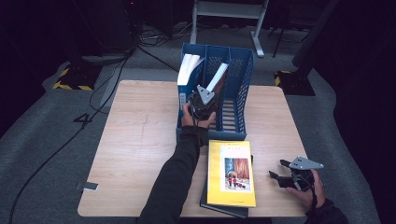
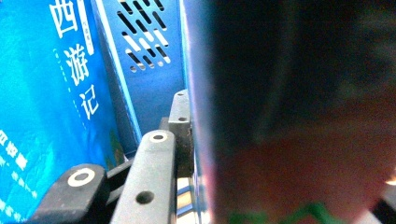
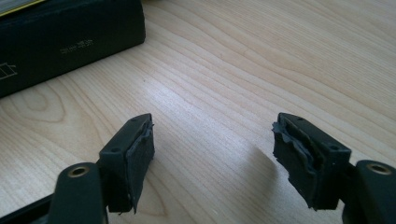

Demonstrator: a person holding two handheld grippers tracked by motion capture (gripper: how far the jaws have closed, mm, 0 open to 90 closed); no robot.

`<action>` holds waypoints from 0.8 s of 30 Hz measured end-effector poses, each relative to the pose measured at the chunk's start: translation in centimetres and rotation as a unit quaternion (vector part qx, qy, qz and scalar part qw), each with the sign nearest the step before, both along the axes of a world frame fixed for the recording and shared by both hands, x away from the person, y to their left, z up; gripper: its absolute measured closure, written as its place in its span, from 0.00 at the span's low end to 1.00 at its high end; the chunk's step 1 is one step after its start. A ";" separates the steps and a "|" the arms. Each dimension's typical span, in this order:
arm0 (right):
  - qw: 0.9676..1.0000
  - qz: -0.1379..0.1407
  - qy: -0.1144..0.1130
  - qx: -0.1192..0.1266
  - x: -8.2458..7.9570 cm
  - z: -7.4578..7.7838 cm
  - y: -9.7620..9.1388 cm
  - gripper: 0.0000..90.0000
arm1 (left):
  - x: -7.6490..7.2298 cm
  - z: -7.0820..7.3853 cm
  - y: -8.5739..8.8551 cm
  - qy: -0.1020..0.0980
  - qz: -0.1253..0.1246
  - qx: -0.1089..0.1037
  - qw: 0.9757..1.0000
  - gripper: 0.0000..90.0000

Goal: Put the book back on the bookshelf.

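Blue file rack (image 1: 243, 95) is sitting at the far middle of the wooden table (image 1: 135, 154), three slots in it. Left arm is reaching forward in a dark sleeve, left gripper (image 1: 204, 103) pushing into the middle slot and clamping a dark-covered book (image 1: 218, 78) that is leaning tilted there; in the left gripper view that book (image 2: 299, 116) is pressing flat against the jaw, blurred. One more book (image 1: 187, 69) is standing in the left slot, blue cover (image 2: 42, 102) reading "西游记". Right hand is resting low at the table's near right, right gripper (image 1: 281, 173) pointing left, jaws standing apart (image 3: 212, 154) over bare wood, gripping nothing. Two books are stacking near the front edge: yellow one (image 1: 232, 172) lying on a black one (image 3: 70, 42), small print on its spine unreadable. Total: four books, two grippers, one rack.
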State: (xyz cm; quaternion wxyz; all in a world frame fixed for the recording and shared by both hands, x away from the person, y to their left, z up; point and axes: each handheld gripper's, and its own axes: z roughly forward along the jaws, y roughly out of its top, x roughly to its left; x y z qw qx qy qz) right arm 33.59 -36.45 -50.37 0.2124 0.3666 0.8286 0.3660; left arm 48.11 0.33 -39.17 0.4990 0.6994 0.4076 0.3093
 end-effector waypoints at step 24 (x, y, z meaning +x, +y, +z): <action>1.000 0.002 -0.001 0.000 0.0 0.0 0.0 0.33 | -1.4 0.1 -0.2 -0.004 0.042 0.016 0.999 0.80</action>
